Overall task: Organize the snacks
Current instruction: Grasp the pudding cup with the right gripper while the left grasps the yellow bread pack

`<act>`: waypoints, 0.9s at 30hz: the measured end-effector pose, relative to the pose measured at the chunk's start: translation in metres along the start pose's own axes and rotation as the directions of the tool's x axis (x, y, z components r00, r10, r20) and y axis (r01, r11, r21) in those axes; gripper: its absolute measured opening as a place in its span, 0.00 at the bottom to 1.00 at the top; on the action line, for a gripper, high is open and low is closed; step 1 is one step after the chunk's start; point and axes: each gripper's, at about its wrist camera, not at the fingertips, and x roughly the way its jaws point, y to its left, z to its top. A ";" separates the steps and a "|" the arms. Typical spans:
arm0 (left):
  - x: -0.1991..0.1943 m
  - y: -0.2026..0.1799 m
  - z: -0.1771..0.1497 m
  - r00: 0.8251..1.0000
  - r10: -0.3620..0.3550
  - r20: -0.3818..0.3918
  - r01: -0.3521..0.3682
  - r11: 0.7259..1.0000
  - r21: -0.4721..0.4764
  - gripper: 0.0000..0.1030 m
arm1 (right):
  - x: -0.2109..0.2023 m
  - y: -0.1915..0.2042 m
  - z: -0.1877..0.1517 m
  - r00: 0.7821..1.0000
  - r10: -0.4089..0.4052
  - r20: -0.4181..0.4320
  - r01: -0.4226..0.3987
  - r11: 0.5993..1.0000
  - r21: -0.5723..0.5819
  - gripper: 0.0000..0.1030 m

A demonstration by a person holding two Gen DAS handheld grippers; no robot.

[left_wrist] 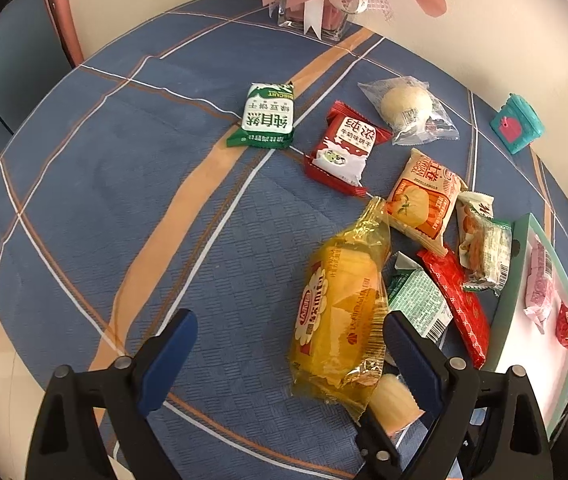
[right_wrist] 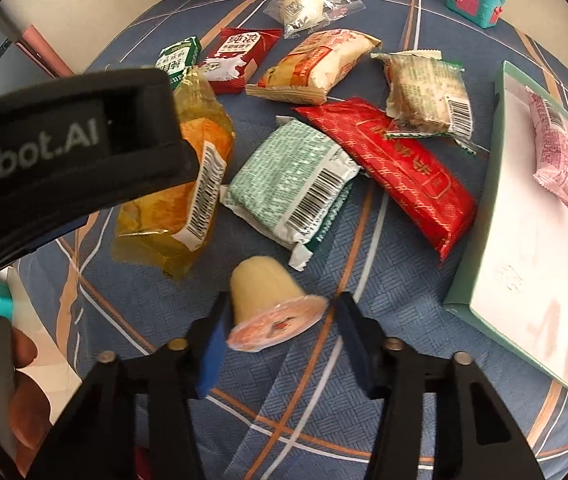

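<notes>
On left tool: "Robot.AI"; green pkt: "BISCUIT"

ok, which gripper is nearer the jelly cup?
Right. The right gripper has the jelly cup between its fingers; the left gripper hangs open over the yellow cake packet, cup just outside one finger.
</notes>
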 end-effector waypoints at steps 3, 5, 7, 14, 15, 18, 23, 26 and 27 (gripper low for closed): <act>0.001 -0.003 -0.001 1.000 0.002 -0.001 -0.001 1.000 0.008 0.93 | -0.001 -0.008 0.001 1.000 0.023 -0.003 -0.023 0.999 0.030 0.46; 0.002 -0.004 0.000 1.000 0.001 -0.004 -0.001 1.000 0.009 0.93 | -0.001 -0.014 0.002 0.999 0.035 -0.002 -0.035 0.998 0.055 0.45; 0.004 -0.005 0.000 1.000 0.001 -0.008 -0.001 1.000 0.009 0.93 | -0.002 -0.020 0.002 0.999 0.044 -0.002 -0.044 0.996 0.073 0.45; 0.010 -0.015 -0.001 1.000 -0.001 -0.019 0.002 0.999 0.040 0.90 | -0.006 -0.047 0.002 0.998 0.057 -0.001 -0.056 0.988 0.146 0.45; 0.011 -0.017 -0.001 1.000 -0.001 -0.023 0.002 0.999 0.046 0.90 | -0.006 -0.048 0.004 0.998 0.055 -0.002 -0.054 0.987 0.152 0.45; 0.017 -0.023 -0.002 0.999 -0.006 -0.045 0.009 0.998 0.057 0.88 | -0.006 -0.056 0.004 0.999 0.050 -0.003 -0.049 0.983 0.178 0.45; 0.028 -0.024 -0.004 0.996 -0.022 -0.081 0.026 0.998 0.050 0.83 | -0.003 -0.066 0.004 0.998 0.058 -0.002 -0.056 0.978 0.202 0.45; 0.028 -0.024 -0.004 0.996 -0.039 -0.078 0.043 0.998 0.042 0.77 | -0.001 -0.073 0.002 0.998 0.058 -0.003 -0.056 0.977 0.204 0.45; 0.028 -0.024 -0.004 0.996 -0.043 -0.077 0.046 0.998 0.041 0.74 | -0.002 -0.078 -0.002 0.998 0.058 -0.003 -0.056 0.977 0.204 0.45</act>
